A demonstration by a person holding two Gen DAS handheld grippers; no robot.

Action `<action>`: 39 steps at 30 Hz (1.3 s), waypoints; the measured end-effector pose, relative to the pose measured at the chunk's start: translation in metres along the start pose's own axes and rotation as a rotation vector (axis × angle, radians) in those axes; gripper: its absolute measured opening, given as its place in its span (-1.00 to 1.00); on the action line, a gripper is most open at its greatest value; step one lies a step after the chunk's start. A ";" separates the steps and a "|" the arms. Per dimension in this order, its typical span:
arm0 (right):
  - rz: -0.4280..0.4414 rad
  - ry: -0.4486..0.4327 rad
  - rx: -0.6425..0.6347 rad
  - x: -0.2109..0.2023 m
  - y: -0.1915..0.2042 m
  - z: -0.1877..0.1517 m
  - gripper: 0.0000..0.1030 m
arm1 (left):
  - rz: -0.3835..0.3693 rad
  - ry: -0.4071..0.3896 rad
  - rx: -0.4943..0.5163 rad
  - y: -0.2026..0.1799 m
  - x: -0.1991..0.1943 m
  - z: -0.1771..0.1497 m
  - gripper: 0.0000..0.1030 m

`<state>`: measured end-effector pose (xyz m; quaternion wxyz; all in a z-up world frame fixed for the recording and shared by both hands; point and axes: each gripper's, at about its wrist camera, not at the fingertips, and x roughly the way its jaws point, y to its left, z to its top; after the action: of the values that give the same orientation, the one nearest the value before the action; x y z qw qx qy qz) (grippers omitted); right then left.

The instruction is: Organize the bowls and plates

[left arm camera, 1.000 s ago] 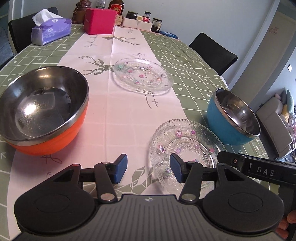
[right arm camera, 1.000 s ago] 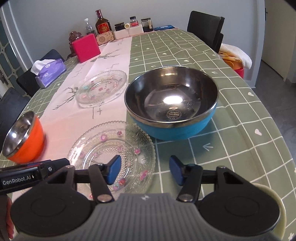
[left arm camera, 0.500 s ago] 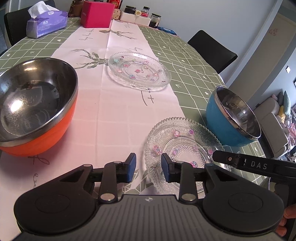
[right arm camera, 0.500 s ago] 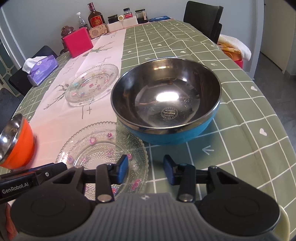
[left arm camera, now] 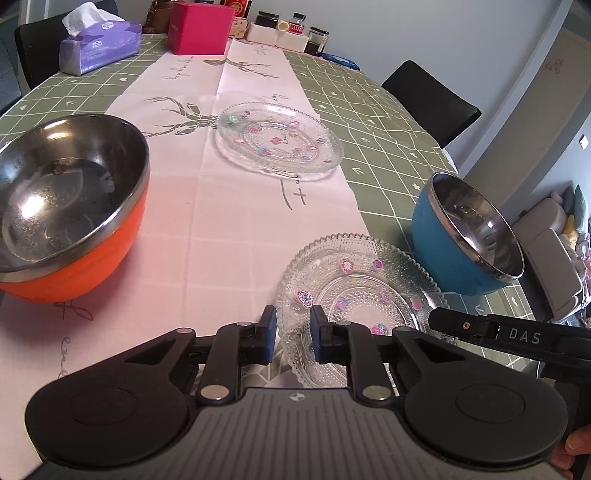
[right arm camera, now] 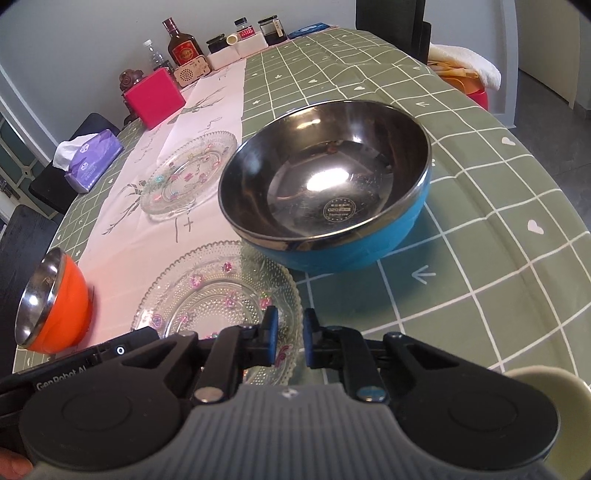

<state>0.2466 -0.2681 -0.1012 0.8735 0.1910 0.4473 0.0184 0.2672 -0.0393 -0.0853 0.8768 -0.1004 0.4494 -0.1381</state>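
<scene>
Plate (left arm camera: 360, 302) flat, rim between left tongs (left arm camera: 293, 334), unpinched.

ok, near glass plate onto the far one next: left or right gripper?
Probably left. The left gripper has the near glass plate's rim between its narrowly parted jaws. The right gripper sits at its other edge, nearer the blue bowl.

At the upper left of my left wrist view I see a purple tissue box (left arm camera: 99, 46) with a white tissue sticking out, and just right of it a bright pink square box (left arm camera: 199, 27). Top centre holds dark glass jars (left arm camera: 317, 38) beside white containers (left arm camera: 275, 35). My right wrist view shows a red-labelled brown bottle (right arm camera: 183, 46) at top left and a black chair (right arm camera: 391, 22) at top right.
</scene>
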 end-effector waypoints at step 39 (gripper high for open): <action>0.154 -0.041 -0.011 -0.076 0.042 -0.084 -0.82 | 0.021 -0.135 -0.129 0.037 -0.127 -0.071 -0.65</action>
<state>0.1400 -0.2182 -0.0718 0.8796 0.2203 0.4132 0.0839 0.1438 0.0342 -0.0404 0.8983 -0.1610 0.3982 -0.0925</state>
